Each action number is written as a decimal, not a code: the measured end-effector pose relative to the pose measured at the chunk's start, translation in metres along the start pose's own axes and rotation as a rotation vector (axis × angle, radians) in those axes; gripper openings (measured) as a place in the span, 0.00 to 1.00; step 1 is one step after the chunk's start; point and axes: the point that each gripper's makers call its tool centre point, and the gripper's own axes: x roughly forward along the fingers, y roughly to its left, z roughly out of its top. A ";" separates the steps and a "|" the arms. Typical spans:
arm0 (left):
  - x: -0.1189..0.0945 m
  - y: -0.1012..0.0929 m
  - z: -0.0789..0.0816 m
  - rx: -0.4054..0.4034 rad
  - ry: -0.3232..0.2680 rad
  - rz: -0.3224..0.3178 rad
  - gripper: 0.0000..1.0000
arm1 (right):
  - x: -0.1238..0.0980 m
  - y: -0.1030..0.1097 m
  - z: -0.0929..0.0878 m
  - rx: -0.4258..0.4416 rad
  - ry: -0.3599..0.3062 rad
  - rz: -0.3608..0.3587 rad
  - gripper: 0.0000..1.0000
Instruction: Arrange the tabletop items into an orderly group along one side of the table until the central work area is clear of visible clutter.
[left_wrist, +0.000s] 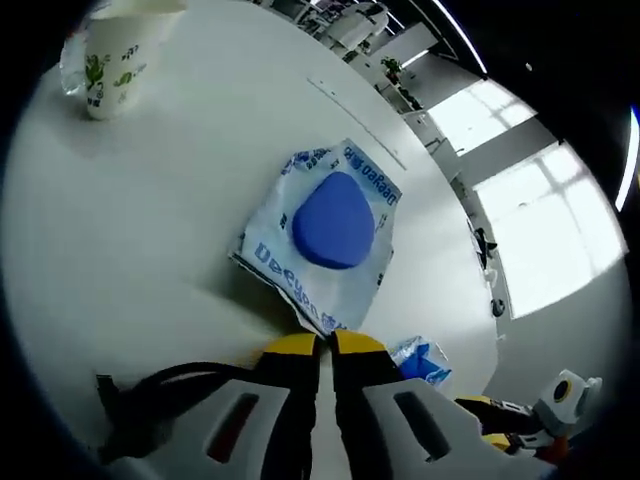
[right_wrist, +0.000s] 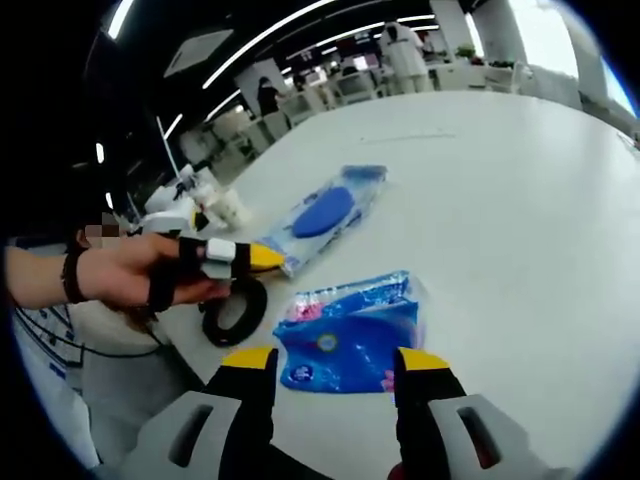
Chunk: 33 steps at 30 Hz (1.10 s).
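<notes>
A clear packet printed in blue, with a blue rounded pad inside (left_wrist: 335, 222), lies flat on the white table (left_wrist: 150, 220). My left gripper (left_wrist: 320, 347) is shut on its near corner. In the right gripper view a hand holds that left gripper (right_wrist: 262, 258) at the packet's (right_wrist: 325, 212) end. A smaller blue packet (right_wrist: 350, 340) lies just ahead of my right gripper (right_wrist: 335, 362), whose yellow-tipped jaws stand open on either side of it, not touching. The same blue packet (left_wrist: 425, 360) sits beside the left jaws, with the right gripper (left_wrist: 540, 410) beyond it.
A white paper cup with green print (left_wrist: 112, 60) stands far across the table. A black ring (right_wrist: 235, 312) lies under the left gripper near the table edge (right_wrist: 190, 345). More cups (right_wrist: 225, 205) cluster behind it. People stand at desks in the background.
</notes>
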 end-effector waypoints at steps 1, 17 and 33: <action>0.000 0.000 0.000 -0.004 -0.001 0.001 0.00 | 0.001 0.001 0.000 0.000 0.000 0.001 0.47; -0.009 0.005 0.000 0.002 0.004 -0.007 0.00 | 0.007 0.008 0.002 -0.015 0.007 0.014 0.46; -0.045 0.031 0.017 0.127 0.022 0.030 0.00 | 0.014 0.015 -0.001 -0.015 0.016 0.024 0.46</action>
